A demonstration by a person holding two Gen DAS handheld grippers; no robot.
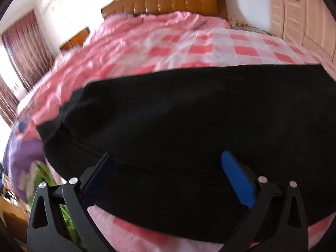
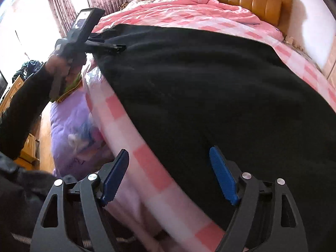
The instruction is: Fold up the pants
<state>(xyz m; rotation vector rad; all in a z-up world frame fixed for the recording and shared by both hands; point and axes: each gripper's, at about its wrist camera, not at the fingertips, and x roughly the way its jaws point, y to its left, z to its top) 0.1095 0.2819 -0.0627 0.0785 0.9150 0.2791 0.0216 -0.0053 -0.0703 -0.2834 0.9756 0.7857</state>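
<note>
Nearest, the right tool and left tool both hang spread, pinching nothing. Beneath them the black pants lie flat as a broad panel on the bed; likely partly folded, further folds remaining.

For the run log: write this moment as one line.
task: fold pants | pants: flat on bed | left gripper: open | right gripper: open | held: nothing

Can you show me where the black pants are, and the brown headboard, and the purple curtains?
black pants (image 1: 189,115): left wrist view, middle of the cloth.
brown headboard (image 1: 172,2): left wrist view, padded front.
purple curtains (image 2: 61,6): right wrist view, hanging panel.
</note>
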